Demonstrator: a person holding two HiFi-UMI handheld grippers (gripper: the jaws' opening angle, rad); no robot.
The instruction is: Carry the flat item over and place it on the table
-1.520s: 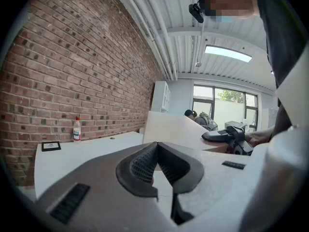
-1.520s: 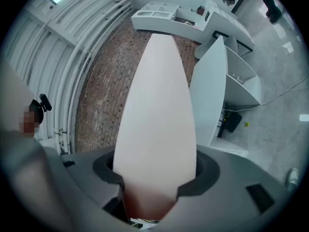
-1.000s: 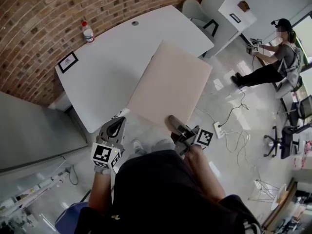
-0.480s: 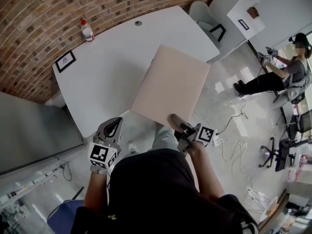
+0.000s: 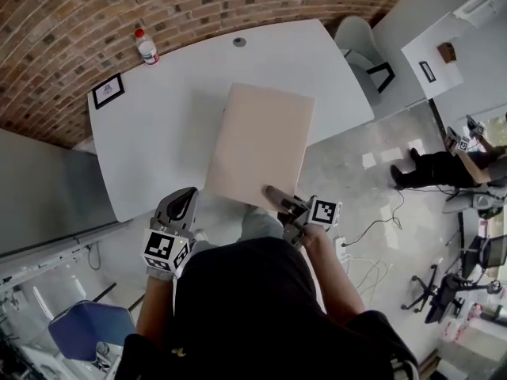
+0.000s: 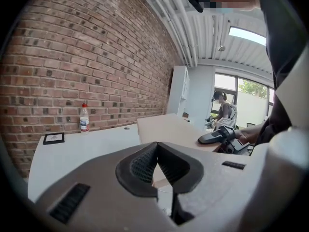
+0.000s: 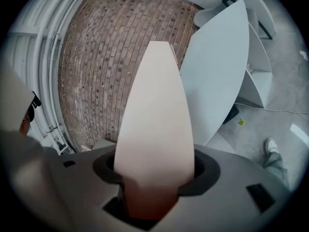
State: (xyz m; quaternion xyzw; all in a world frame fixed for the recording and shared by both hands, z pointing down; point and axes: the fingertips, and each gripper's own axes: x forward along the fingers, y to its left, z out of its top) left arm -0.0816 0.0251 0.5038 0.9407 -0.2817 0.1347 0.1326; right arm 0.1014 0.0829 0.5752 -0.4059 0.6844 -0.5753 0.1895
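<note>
A flat beige board (image 5: 261,145) is held out level, its far part over the white table (image 5: 166,117) and its near edge past the table's front. My right gripper (image 5: 279,200) is shut on the middle of that near edge. In the right gripper view the board (image 7: 154,100) runs forward from between the jaws of my right gripper (image 7: 154,178) toward the table (image 7: 219,66). My left gripper (image 5: 181,210) hangs left of the board, apart from it, shut and empty. From the left gripper (image 6: 157,151) I see the board (image 6: 166,128) above the tabletop (image 6: 72,151).
A bottle (image 5: 145,47) and a framed card (image 5: 108,90) stand at the table's far left by the brick wall. A grey chair (image 5: 360,42) sits at the far right corner. A seated person (image 5: 444,161), cables (image 5: 364,248) and a blue chair (image 5: 79,331) are on the floor.
The board has swung left and further over the table, carried by my right gripper. My left gripper stays low at the left, still shut.
</note>
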